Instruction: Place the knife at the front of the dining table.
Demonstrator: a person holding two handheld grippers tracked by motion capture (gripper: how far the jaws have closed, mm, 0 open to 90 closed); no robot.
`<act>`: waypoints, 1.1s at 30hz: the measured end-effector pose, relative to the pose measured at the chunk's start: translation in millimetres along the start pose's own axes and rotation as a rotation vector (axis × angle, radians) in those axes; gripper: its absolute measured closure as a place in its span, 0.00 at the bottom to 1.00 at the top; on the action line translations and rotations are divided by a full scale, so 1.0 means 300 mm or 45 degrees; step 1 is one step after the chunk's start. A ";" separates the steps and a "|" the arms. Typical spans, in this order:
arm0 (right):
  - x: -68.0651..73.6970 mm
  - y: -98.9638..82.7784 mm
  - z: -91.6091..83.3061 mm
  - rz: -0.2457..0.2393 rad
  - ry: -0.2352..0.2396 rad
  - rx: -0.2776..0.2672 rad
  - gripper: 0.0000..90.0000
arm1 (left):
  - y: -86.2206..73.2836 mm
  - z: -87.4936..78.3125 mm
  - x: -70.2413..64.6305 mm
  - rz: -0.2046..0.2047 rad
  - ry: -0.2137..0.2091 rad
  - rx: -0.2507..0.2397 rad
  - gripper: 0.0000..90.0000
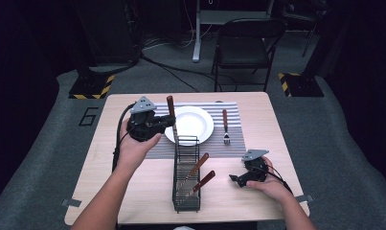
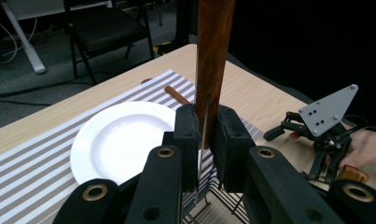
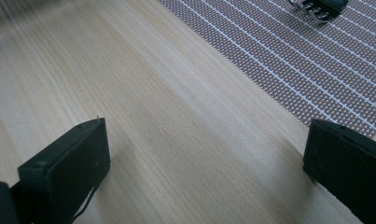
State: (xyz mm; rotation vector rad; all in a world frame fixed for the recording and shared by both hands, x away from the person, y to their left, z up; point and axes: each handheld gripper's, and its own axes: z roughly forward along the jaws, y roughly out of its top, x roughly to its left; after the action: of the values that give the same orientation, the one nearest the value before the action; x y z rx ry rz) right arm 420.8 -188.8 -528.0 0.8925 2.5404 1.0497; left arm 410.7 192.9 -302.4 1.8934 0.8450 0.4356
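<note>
Black fingers (image 2: 188,140) around upright knife (image 2: 213,60)

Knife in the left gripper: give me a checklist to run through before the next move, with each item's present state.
1. Grip: the left gripper has its jaws shut on the knife, at the blade just below the wooden handle: ok.
2. Knife orientation: upright, handle up, blade down: ok.
3. Blade tip clear of the wire basket: cannot tell; the tip is hard to see against the rim.
4. Landing space: the striped placemat has a bare strip left of the white plate: ok.
5. The fork already lies right of the plate: ok.
6. The right gripper is open, empty, resting on the table away from the basket: ok.
</note>
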 end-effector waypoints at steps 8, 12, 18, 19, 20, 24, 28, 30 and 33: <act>0.000 0.000 0.000 0.000 0.000 0.000 0.00 | 0.006 -0.022 0.022 -0.020 0.015 -0.007 0.90; 0.000 0.000 0.000 0.000 0.000 0.001 0.00 | 0.005 -0.031 0.033 -0.028 0.024 -0.005 0.90; 0.001 0.000 0.000 0.005 -0.001 -0.002 0.00 | -0.002 -0.044 0.066 -0.044 0.053 -0.008 0.90; 0.001 0.000 0.000 0.007 -0.002 -0.002 0.00 | -0.004 -0.045 0.068 -0.046 0.055 -0.009 0.90; 0.001 0.000 0.000 0.007 -0.002 -0.002 0.00 | -0.007 -0.047 0.075 -0.052 0.062 -0.006 0.90; 0.002 0.000 0.001 0.009 -0.003 -0.003 0.00 | -0.018 -0.050 0.092 -0.069 0.078 -0.011 0.90; 0.001 0.000 0.000 0.006 -0.002 -0.002 0.00 | -0.041 -0.049 0.122 -0.092 0.107 -0.002 0.90; 0.001 0.000 0.000 0.007 -0.002 -0.002 0.00 | -0.046 -0.049 0.127 -0.100 0.109 0.001 0.90; 0.001 0.000 0.000 0.007 -0.002 -0.002 0.00 | -0.064 -0.044 0.149 -0.118 0.129 0.006 0.90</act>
State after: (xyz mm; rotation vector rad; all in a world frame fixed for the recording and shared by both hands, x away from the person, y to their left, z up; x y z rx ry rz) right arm 420.6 -188.4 -528.0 0.8998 2.5369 1.0522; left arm 426.5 238.8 -316.1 1.8402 0.9974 0.4761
